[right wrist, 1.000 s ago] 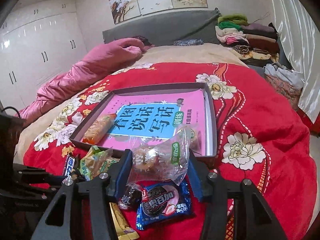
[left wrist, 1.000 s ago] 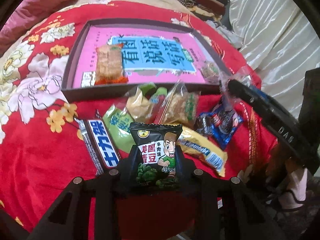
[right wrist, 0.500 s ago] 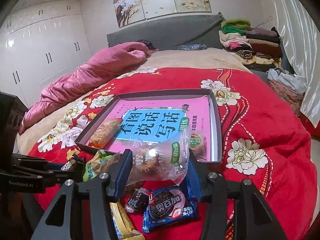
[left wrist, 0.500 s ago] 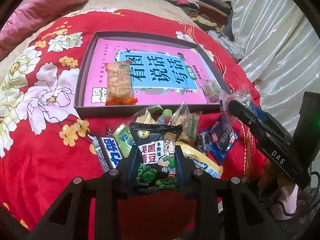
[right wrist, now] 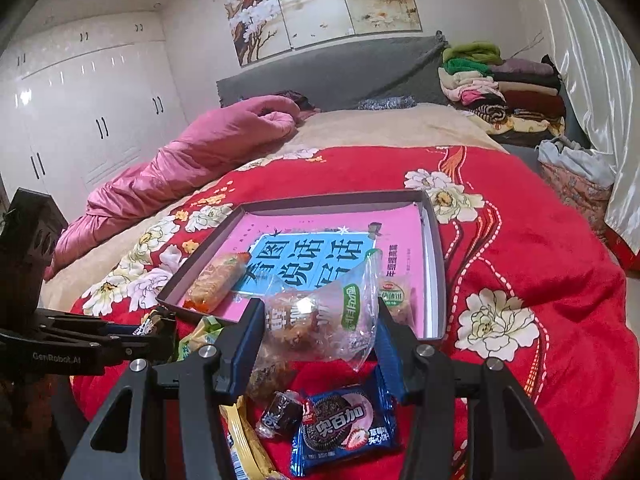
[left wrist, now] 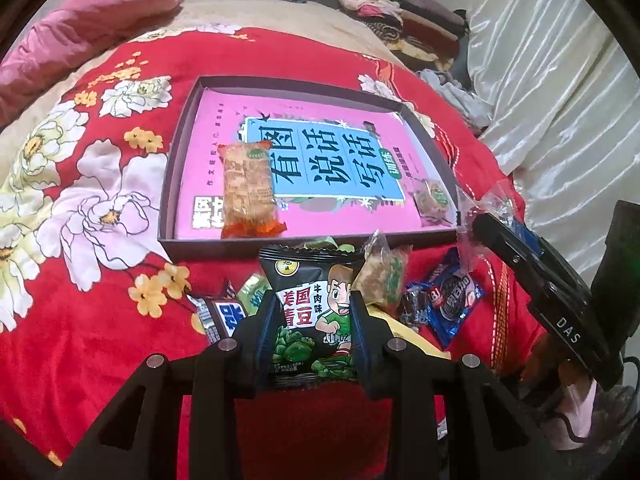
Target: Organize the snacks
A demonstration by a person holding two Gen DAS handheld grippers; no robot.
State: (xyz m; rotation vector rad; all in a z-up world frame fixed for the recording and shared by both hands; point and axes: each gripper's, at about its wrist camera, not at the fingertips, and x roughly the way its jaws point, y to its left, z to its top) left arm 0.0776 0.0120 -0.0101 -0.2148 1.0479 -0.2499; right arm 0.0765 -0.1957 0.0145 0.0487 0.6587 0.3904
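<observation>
2 snack packets (left wrist: 249, 188) (left wrist: 432, 200) in tray (left wrist: 170, 184), 1 per claw (left wrist: 312, 316) (right wrist: 320, 320)

Two wrist fisheye views, both facing the tray across the near edge of the bed.

The left wrist view looks steeply down past its own fingers (left wrist: 264, 344) onto the red floral bedspread (left wrist: 80, 320), close to the tray (left wrist: 168, 200), with the curtain (left wrist: 540, 80) along its right side. The right wrist view is pitched shallower, taking in the headboard (right wrist: 340, 68), wardrobe (right wrist: 80, 120) and wall painting (right wrist: 320, 4) beyond the tray (right wrist: 436, 272). Both views share the tray, the loose snack pile (left wrist: 452, 300) (right wrist: 344, 436) at the near edge, the pink quilt (left wrist: 80, 32) (right wrist: 180, 168) and the folded clothes (left wrist: 400, 12) (right wrist: 500, 84). Each view catches the other gripper at its side edge: the right gripper (left wrist: 532, 276) at the right of the left view, the left gripper (right wrist: 80, 344) at the left of the right view.
</observation>
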